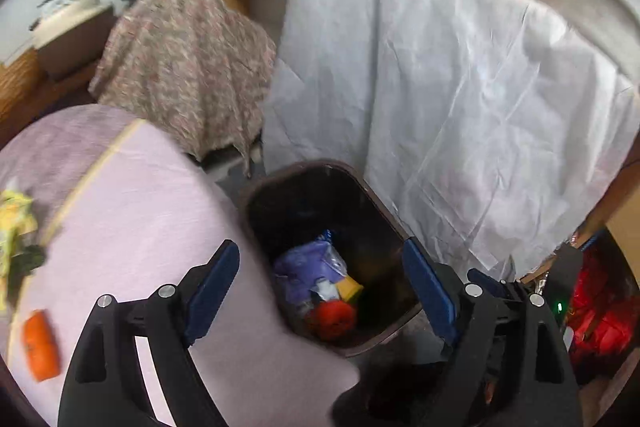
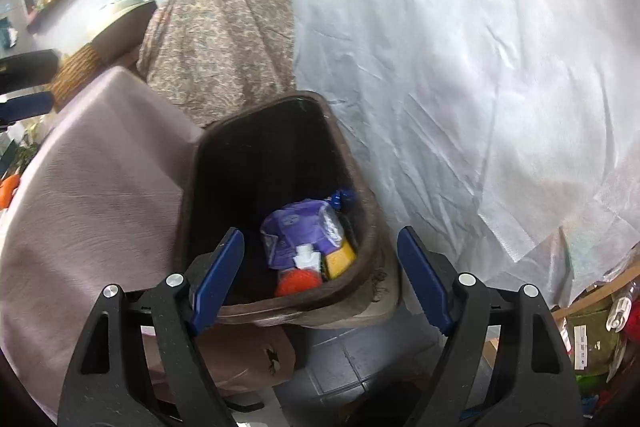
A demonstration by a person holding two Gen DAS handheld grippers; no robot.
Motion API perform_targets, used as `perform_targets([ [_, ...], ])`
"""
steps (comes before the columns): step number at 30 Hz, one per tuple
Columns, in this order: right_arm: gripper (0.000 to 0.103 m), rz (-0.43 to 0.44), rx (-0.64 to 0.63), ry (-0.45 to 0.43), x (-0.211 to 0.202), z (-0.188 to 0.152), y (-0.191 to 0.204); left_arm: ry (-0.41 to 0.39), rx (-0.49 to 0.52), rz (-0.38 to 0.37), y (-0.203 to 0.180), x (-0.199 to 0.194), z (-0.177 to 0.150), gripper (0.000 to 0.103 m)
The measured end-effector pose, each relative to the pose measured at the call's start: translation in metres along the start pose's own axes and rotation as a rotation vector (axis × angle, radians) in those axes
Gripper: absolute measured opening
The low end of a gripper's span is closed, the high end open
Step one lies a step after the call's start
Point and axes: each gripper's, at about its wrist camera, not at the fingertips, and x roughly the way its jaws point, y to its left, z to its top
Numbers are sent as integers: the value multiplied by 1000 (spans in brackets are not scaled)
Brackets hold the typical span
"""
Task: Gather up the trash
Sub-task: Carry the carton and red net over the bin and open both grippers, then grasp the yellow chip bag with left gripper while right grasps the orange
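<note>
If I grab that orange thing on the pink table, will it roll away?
The orange thing looks stubby and rounded, so it may roll sideways. It seems solid, probably stiff. The tablecloth should slow it.

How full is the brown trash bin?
Mostly empty. The brown trash bin holds only a few wrappers at its bottom; its dark inner walls show above them.
</note>
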Motion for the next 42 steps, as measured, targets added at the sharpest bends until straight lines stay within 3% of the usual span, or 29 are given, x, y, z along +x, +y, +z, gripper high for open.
perform_targets([
  [7, 79, 93, -64, -33, -23, 6, 45, -114, -86, 143, 79, -75, -26, 83],
  [10, 79, 131, -106, -50, -35, 8, 68, -150, -116, 269, 119, -100, -39, 83],
  [14, 79, 183, -146, -55, -47, 9, 95, -137, -119, 420, 159, -110, -50, 81],
  [17, 79, 212, -177, -58, -56, 9, 115, -98, -116, 469, 179, -105, -56, 75],
  [20, 79, 246, -195, -57, -64, 8, 131, -58, -100, 486, 194, -97, -61, 67],
  [29, 79, 283, -257, -72, -83, 8, 164, 12, -60, 514, 208, -63, -49, 59],
  [33, 79, 278, -278, -71, -82, 8, 168, -38, -64, 426, 200, -68, -38, 59],
  [37, 79, 284, -270, -58, -78, 7, 169, -70, 14, 378, 176, -59, -22, 58],
  [42, 79, 277, -284, -58, -81, 6, 173, -10, 63, 376, 165, -25, -4, 49],
])
